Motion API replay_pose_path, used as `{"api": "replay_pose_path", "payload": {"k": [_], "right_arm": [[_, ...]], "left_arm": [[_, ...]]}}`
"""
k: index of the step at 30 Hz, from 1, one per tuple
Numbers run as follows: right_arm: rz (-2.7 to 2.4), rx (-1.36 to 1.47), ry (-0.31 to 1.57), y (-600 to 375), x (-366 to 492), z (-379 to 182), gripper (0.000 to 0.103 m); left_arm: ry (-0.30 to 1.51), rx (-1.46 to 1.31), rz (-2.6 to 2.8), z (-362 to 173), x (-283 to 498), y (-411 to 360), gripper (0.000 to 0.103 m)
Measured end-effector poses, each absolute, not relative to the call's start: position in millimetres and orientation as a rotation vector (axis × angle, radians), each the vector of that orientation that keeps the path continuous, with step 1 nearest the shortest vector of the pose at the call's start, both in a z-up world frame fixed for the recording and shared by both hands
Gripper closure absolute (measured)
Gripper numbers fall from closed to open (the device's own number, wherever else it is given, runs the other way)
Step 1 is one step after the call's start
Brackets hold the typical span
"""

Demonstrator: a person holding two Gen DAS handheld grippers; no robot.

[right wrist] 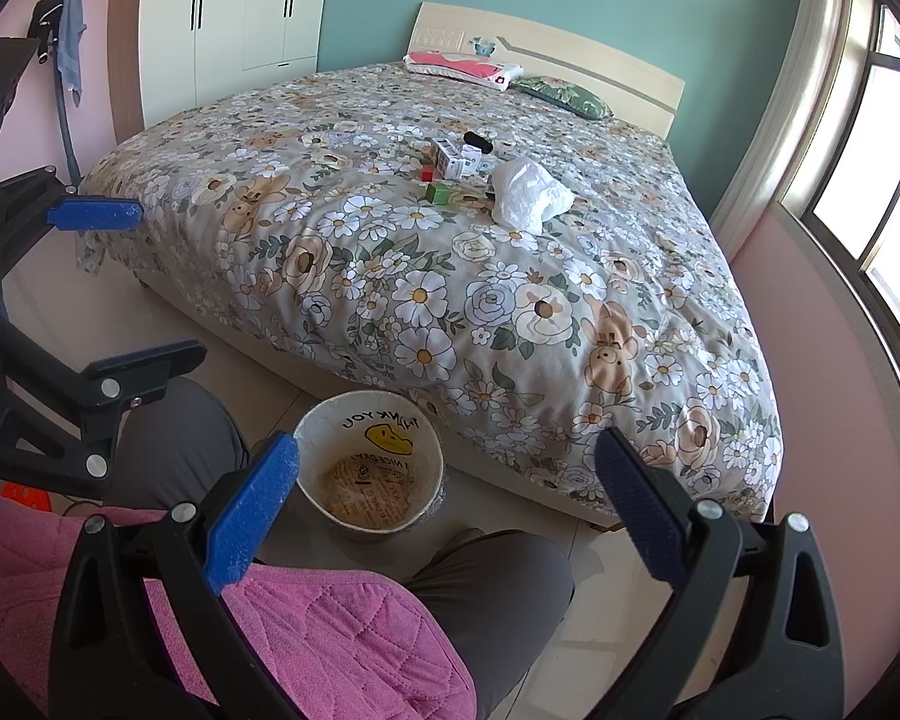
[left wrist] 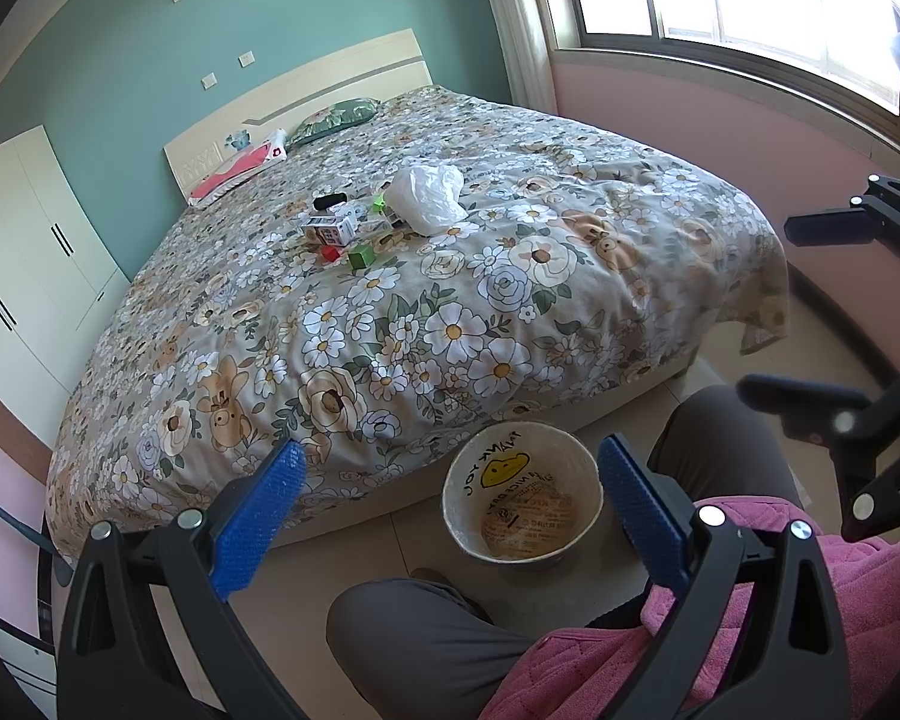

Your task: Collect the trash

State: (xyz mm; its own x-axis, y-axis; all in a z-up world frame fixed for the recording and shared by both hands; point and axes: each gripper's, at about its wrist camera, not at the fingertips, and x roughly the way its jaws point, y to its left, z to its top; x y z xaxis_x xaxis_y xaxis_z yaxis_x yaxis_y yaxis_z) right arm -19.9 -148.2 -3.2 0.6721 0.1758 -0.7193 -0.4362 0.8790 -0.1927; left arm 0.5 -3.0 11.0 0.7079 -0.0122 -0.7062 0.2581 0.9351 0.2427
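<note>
- A floral-quilted bed [left wrist: 450,312] carries the litter at mid-mattress: a crumpled white plastic bag [left wrist: 424,195], small printed cartons [left wrist: 330,230] and a green cube [left wrist: 361,256] beside it.
- A round paper bin with a yellow smiley liner [left wrist: 522,495] stands on the floor at the bed's foot edge, between a person's grey-trousered knees [left wrist: 414,642].
- The left gripper [left wrist: 450,516] and the right gripper [right wrist: 447,510] hang spread wide, grasping nothing.

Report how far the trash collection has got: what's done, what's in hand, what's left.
Done: nothing visible; the trash bin on the floor by the bed holds only its liner. In hand: nothing; the left gripper and right gripper are both open and empty, back near the person's knees. Left: the white plastic bag, small boxes, green block and other bits on the quilt.
</note>
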Motion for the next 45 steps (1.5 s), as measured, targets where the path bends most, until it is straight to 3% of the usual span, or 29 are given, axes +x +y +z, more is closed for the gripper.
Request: {"api": "replay_pose_path", "payload": {"k": [12,31,45], "right_arm": [[0.339,-0.384,0.713,-144.9,6.7,10.3,0.007],[0.326,-0.395,0.644,-124.1,173.8,54.6,0.007],[0.339,-0.390,0.717,-94.8,315.2,28.1,0.007]], "left_arm": [[0.772,0.256,-0.103,17.8,37.0,24.0,0.004],[0.827,0.159,0.006,25.6,227.8,79.2,0.004],[0.921,0.135,0.010,-6.5,373.5,99.3,0.004]]}}
